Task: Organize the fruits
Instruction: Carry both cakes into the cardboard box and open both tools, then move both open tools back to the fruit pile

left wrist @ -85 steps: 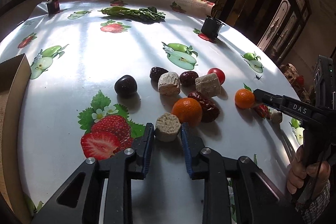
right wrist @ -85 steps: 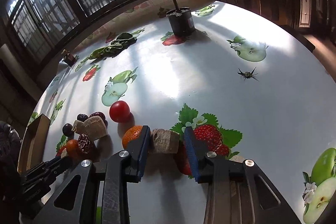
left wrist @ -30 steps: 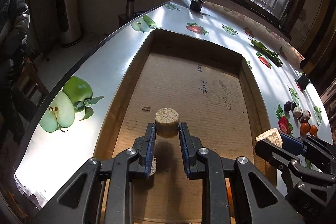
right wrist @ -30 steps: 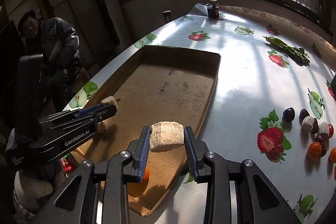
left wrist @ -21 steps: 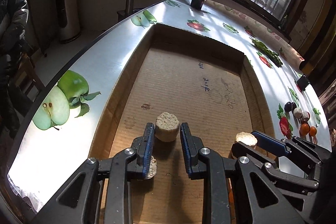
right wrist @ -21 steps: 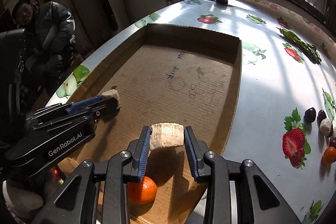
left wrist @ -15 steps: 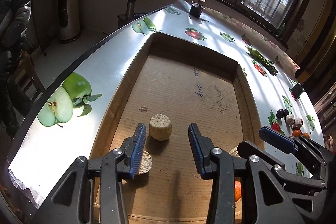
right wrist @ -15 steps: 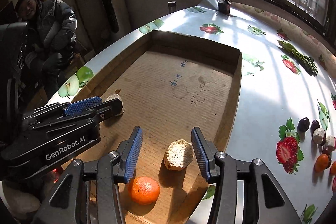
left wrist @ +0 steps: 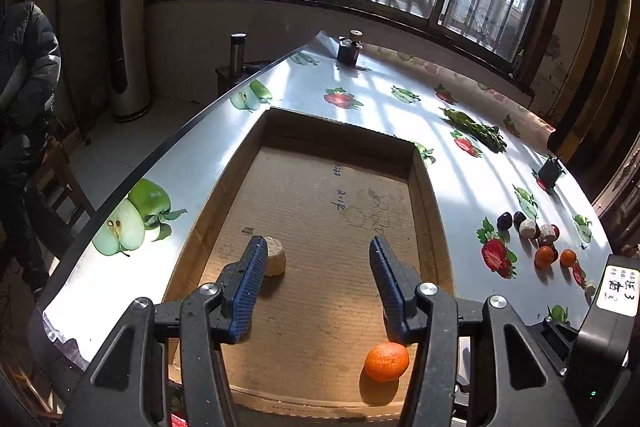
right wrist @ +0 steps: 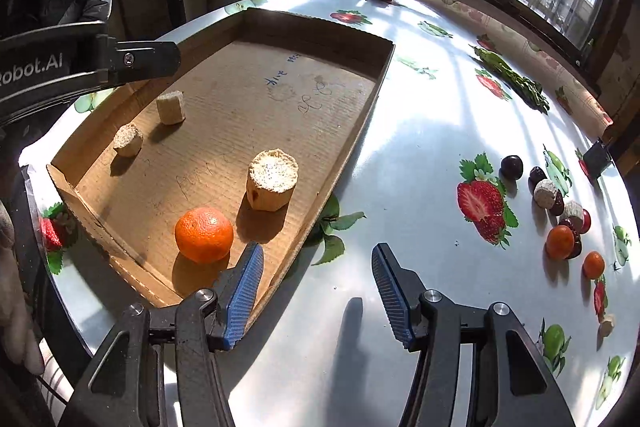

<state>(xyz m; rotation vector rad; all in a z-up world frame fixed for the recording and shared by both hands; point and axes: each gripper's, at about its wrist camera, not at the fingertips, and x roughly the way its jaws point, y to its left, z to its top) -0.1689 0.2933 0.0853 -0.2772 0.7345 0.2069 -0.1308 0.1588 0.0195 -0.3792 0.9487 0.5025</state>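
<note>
We hold both grippers above the near end of the cardboard box (right wrist: 372, 99), and both are empty. The left gripper (left wrist: 316, 287) has its jaws spread and still opening, with nothing between them; a pale chunk (left wrist: 275, 261) lies on the box floor just beside its left finger. The right gripper (right wrist: 316, 291) is also spread and opening, hanging over the bare tablecloth (right wrist: 420, 155) just outside the box's right wall.

Inside the box, at its near end, lie an orange (right wrist: 204, 235), a large pale chunk (right wrist: 273, 185) close beside it, and two smaller chunks (right wrist: 170, 107) toward the left wall.

What we have yet to collect is the cluster of loose fruit (right wrist: 560, 215): dark plums, oranges, pale chunks and something red, bunched well to the right of the box, past the printed strawberry (right wrist: 482, 205). From the right gripper's jaws it lies ahead and to the right, and that hand looks the nearer of the two. The pieces are roundish, so no long axis matters much.

The cloth between box and cluster is bare, leaving open room to travel. The cluster itself is tight, with pieces touching, and a few lie near the table's right edge, so we judge the outlying orange (right wrist: 593, 264) the easiest to take.
</note>
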